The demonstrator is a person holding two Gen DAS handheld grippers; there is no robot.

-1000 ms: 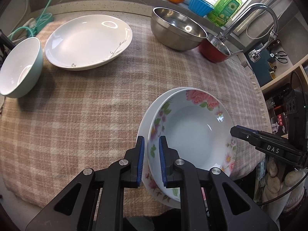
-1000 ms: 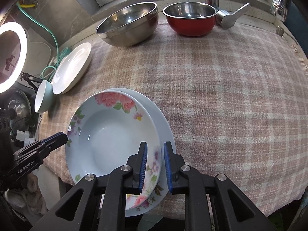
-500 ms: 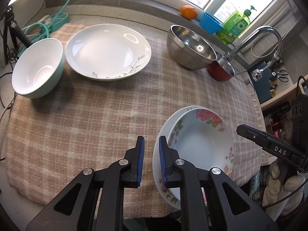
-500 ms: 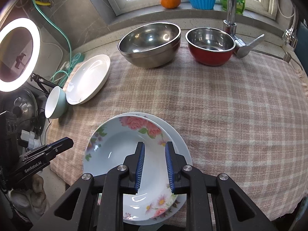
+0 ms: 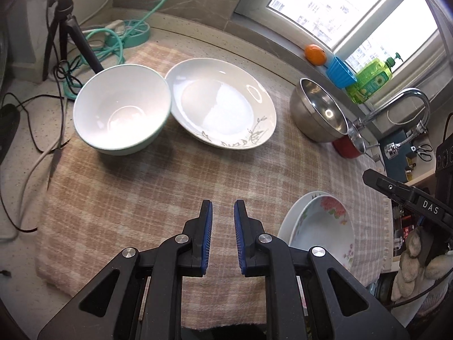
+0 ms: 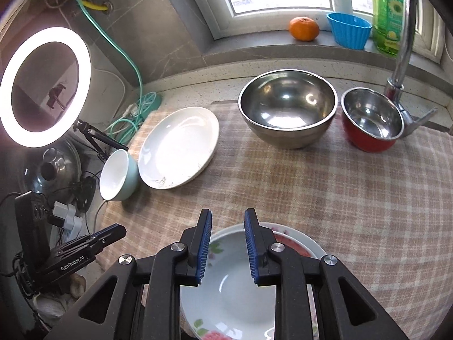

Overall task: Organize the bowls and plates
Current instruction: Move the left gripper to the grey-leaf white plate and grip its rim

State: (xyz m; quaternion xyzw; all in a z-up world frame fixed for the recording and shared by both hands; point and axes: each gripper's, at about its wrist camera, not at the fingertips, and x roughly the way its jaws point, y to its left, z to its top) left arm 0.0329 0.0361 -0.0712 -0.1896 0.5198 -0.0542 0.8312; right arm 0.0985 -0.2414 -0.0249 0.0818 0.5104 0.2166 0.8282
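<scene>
The left hand-held gripper [image 5: 223, 212] hovers over the checked cloth on the counter [image 5: 141, 198], jaws parted by a narrow gap and holding nothing. Ahead of it and to the far left stands the pale green ceramic bowl with a white inside [image 5: 121, 113], upright, its rim touching or overlapping the edge of the wide white shallow plate with a grey sprig pattern [image 5: 223, 102] just to its right. These two look the likeliest next pieces to gather, and the left hand is clearly nearer them. The right hand-held gripper [image 6: 228, 221] hangs above the floral-rimmed deep plate [image 6: 226, 286], which sits nested on a plain white plate [image 6: 317, 248] at the near edge; its jaws are open a little wider and grip nothing. A large steel mixing bowl [image 6: 287, 107] and a red-sided steel bowl [image 6: 371, 121] stand at the far right.
</scene>
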